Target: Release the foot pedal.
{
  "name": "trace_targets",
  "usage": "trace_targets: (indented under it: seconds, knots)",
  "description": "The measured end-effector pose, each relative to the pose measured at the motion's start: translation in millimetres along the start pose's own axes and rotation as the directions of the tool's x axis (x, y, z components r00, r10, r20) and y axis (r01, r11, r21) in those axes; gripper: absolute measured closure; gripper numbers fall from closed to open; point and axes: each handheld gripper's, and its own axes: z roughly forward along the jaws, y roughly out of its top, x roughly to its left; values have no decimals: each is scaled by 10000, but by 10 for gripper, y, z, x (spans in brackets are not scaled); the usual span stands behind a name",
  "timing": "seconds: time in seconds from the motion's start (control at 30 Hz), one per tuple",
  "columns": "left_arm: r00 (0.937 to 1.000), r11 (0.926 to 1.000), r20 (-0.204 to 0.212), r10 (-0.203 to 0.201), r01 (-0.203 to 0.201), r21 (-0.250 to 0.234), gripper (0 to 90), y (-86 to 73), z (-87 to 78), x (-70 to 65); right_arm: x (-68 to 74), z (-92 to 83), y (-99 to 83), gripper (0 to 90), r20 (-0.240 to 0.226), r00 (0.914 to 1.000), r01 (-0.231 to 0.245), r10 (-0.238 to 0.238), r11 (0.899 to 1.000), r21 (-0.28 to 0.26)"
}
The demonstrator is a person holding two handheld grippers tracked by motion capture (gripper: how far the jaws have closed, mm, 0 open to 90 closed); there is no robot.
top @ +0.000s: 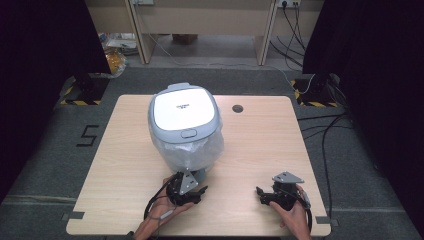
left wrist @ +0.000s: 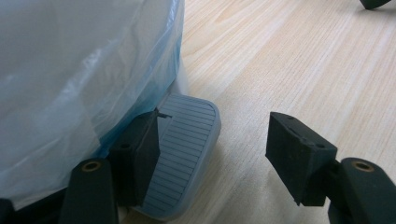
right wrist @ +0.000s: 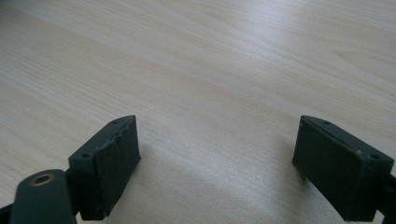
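A grey pedal bin (top: 184, 125) with a white lid stands on the wooden table (top: 260, 150), lined with a clear plastic bag (left wrist: 79, 74) that hangs over its body. Its ribbed grey foot pedal (left wrist: 184, 154) sticks out at the base toward me. My left gripper (top: 192, 190) is open right at the pedal; in the left gripper view its left jaw rests against the pedal beside the bag and its right jaw stands apart over bare wood. My right gripper (top: 265, 194) is open low over the table near the front right, with nothing between its jaws (right wrist: 217, 163).
A round cable hole (top: 237, 108) sits in the table behind the bin on the right. Cables (top: 325, 130) run over the dark floor to the right of the table. Stands with striped bases (top: 82, 95) flank the back corners.
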Motion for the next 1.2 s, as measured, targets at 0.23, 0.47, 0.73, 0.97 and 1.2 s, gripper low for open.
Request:
trace_targets:
  seconds: [0.23, 0.47, 0.73, 0.97, 1.2]
  knots:
    - [9999, 10000, 77, -73, 73, -39, 344, -2, -3, 9, 0, 0, 0, 145, 1, 10000, 1, -1, 10000, 0]
    - [9982, 9991, 463, -376, 384, -154, 323, -1, -22, 41, 0, 0, 0, 145, 0, 10000, 0, 0, 10000, 3]
    - [9981, 9989, 474, -386, 399, -261, 288, -13, -125, 21, 0, -1, 0, 145, 0, 10000, 2, -2, 10000, 7]
    - [9971, 9977, 567, -505, 529, -428, 284, -41, -240, 6, 0, -1, 0, 145, -1, 10000, 2, -2, 10000, 9]
    - [9969, 9958, 466, -636, 665, -627, 260, -85, -341, 29, 0, -1, 0, 145, -1, 10000, 2, -2, 10000, 8]
